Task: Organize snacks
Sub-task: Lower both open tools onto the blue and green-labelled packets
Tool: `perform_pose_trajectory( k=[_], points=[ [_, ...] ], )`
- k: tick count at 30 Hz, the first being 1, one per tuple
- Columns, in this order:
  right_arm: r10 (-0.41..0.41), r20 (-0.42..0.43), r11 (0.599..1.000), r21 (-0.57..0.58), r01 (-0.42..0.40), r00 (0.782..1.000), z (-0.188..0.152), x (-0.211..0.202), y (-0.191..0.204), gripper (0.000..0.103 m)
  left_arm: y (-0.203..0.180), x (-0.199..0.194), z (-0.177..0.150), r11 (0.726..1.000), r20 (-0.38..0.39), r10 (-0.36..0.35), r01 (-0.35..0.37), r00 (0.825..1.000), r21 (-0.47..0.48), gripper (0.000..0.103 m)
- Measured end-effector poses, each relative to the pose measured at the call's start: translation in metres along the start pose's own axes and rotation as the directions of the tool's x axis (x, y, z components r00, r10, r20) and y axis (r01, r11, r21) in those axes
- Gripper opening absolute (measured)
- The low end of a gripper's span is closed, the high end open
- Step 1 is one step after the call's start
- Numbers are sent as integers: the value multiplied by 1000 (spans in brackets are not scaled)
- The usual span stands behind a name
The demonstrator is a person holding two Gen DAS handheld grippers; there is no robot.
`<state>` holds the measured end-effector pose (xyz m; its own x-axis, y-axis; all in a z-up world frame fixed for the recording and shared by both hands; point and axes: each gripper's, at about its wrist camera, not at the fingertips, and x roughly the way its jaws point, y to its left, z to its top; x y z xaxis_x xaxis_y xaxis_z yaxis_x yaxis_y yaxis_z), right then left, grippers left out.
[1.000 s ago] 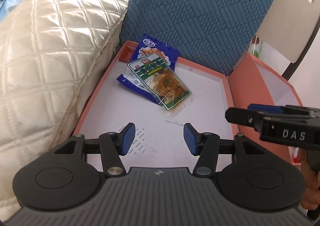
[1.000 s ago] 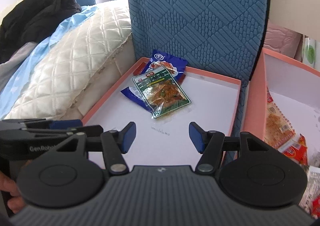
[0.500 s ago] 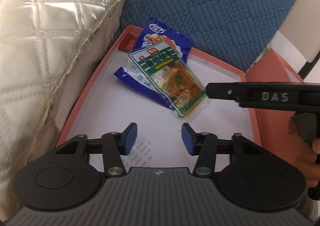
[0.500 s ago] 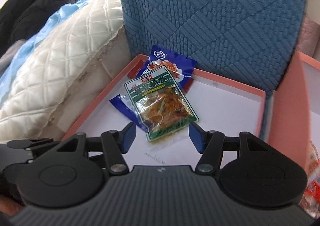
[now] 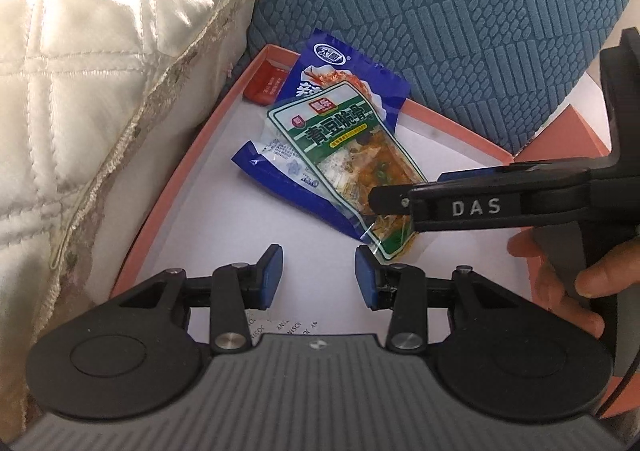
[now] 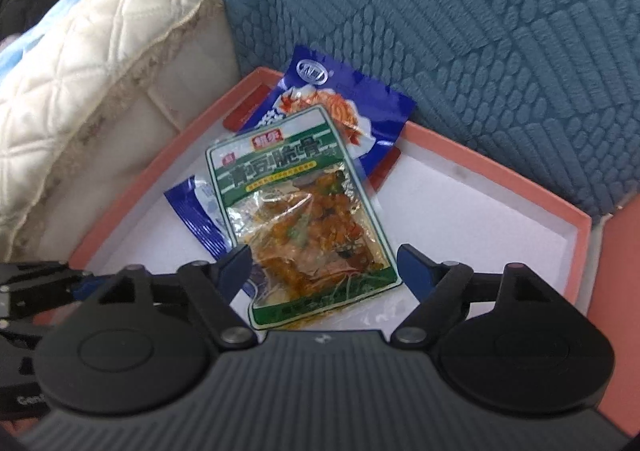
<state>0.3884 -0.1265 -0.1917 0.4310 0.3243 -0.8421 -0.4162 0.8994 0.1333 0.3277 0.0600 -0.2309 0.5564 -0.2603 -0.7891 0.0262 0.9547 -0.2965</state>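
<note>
Near the far left corner of the pink tray (image 6: 500,175), the green snack packet (image 6: 304,219) lies on 2 blue ones, light, floppy and slippery, best pinched at its near sealed edge, between the right hand-held gripper (image 6: 322,265)'s opening, unclenched jaws, while the left hand-held gripper (image 5: 318,275) closes, empty.

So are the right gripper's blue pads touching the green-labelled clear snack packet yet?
Apart. In the right wrist view the right gripper is opening, with the green-labelled clear snack packet between its fingers and white tray floor visible beside each pad.
</note>
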Motion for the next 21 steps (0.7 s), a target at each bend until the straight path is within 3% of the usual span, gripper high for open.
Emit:
perform_pose_trajectory(
  k=[12, 15, 18, 21],
  points=[
    [1, -23, 1000, -27, -2, 1000, 1, 16, -1, 83, -1, -3, 3, 1000, 12, 12, -12, 1000, -6, 46],
    [15, -22, 999, -35, -16, 1000, 2, 16, 1, 70, -1, -4, 3, 1000, 10, 14, -14, 1000, -7, 46],
    [-10, -14, 993, -115, 8, 1000, 2, 11, 10, 43, -2, -5, 3, 1000, 12, 16, -16, 1000, -7, 46],
    [-8, -14, 991, -134, 6, 1000, 3, 9, 9, 35, -2, -6, 3, 1000, 12, 16, -16, 1000, -4, 46]
  ],
)
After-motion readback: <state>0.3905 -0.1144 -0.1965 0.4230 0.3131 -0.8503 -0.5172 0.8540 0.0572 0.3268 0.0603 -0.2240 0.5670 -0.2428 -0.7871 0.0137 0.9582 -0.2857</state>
